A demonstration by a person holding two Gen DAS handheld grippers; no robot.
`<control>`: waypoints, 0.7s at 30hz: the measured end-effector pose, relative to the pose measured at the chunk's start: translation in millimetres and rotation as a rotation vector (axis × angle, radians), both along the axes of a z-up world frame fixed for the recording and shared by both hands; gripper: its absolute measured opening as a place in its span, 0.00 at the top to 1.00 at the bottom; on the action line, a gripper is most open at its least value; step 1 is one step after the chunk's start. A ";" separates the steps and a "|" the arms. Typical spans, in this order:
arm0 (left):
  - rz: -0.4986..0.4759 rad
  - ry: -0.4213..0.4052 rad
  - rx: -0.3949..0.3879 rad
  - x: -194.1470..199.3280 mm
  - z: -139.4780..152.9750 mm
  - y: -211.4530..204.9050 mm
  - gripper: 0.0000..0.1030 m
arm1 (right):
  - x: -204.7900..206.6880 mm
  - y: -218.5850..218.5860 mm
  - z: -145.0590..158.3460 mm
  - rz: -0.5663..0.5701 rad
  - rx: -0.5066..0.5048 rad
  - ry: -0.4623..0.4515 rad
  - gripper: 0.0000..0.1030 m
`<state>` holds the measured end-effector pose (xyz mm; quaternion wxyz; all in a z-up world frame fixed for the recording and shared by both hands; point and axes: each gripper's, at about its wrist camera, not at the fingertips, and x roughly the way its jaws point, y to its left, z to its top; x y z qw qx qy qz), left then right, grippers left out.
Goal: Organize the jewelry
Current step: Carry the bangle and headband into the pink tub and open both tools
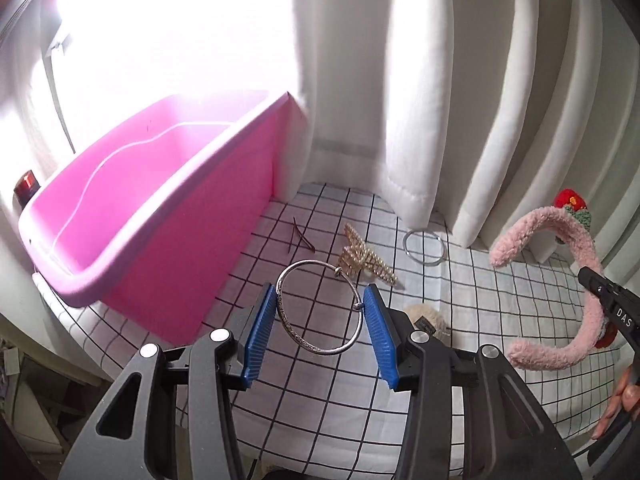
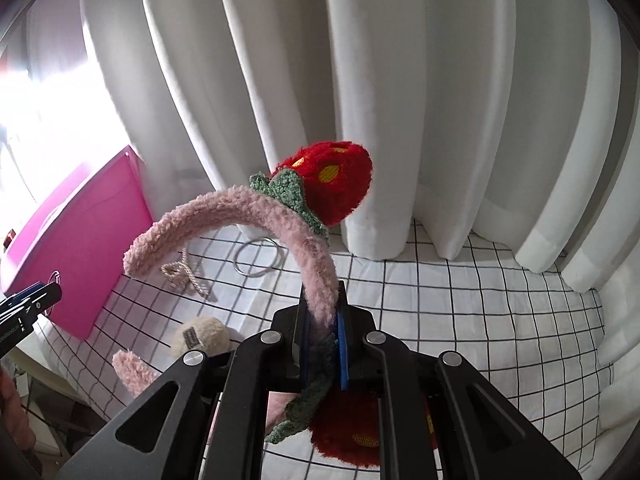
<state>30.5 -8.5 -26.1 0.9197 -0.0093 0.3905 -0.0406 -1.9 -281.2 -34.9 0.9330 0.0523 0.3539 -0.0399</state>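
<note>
Above the checked cloth (image 1: 460, 312), the left gripper (image 1: 322, 312) is pinching a silver bangle (image 1: 320, 308) beside the pink bin (image 1: 160, 216); the right gripper (image 2: 323, 344) is clamping the headband (image 2: 256, 216).

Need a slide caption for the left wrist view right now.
Left gripper holds a silver bangle above the grid cloth, beside the pink bin.

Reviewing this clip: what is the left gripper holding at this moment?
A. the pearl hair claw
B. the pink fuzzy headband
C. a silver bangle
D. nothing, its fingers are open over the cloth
C: in the left wrist view the silver bangle sits pinched between the blue pads of the left gripper, lifted above the checked cloth.
</note>
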 end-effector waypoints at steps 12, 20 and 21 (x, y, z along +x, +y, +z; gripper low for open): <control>0.078 -0.148 -0.012 10.3 81.6 77.7 0.57 | 37.4 94.1 78.4 0.151 0.005 -0.162 0.90; 0.183 -0.175 0.011 41.2 98.1 157.1 0.57 | 87.4 184.8 98.4 0.286 -0.004 -0.196 0.90; 0.194 -0.176 0.013 46.2 97.7 167.2 0.57 | 94.8 194.9 97.8 0.301 -0.004 -0.195 0.90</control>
